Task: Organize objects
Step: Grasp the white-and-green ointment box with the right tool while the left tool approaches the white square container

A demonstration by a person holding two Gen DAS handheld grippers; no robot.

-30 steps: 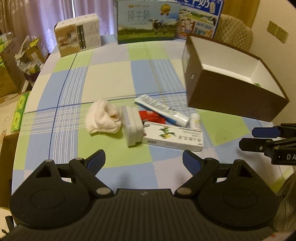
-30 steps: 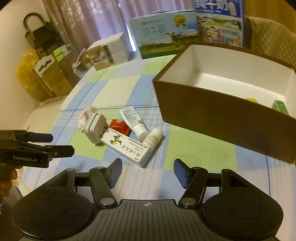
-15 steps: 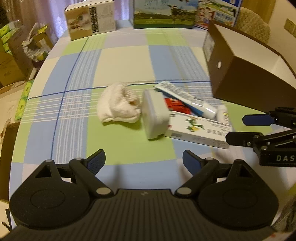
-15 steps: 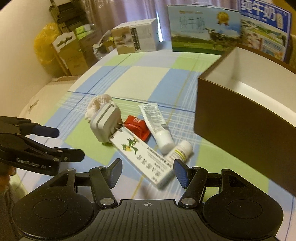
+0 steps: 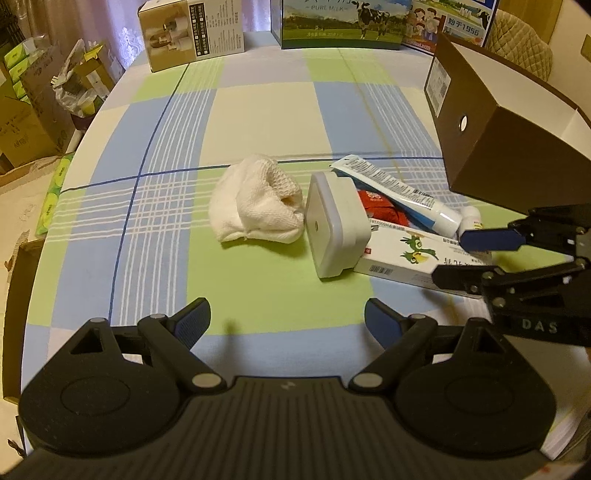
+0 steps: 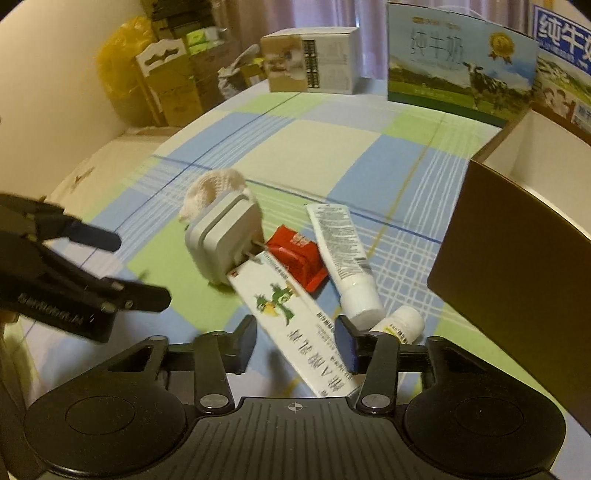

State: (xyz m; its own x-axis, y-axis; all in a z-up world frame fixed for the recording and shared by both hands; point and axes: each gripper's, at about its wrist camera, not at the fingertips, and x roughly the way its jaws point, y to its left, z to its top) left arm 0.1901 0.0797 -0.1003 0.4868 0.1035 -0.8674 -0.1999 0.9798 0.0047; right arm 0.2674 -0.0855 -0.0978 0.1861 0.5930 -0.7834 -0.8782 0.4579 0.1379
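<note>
A pile lies mid-table: a white cloth (image 5: 255, 203), a grey-white charger block (image 5: 336, 225), a red packet (image 5: 384, 208), a white tube (image 5: 399, 194), a small white bottle (image 5: 471, 218) and a white medicine box (image 5: 406, 254) with a green bird print. My left gripper (image 5: 287, 319) stands open just short of the charger, nothing between its fingers. My right gripper (image 6: 295, 343) is open and straddles the near end of the medicine box (image 6: 288, 314), low over the cloth-covered table. The charger (image 6: 225, 240) and the tube (image 6: 343, 243) lie beyond it.
An open brown box (image 5: 498, 144) with a white inside stands at the right, close to the pile. Milk cartons (image 5: 340, 22) and a printed carton (image 5: 192, 33) line the far edge. Cardboard boxes (image 5: 26, 110) crowd the floor at the left.
Both grippers have moved forward toward the pile. The right gripper's fingers now sit on either side of the medicine box and stand a little closer together.
</note>
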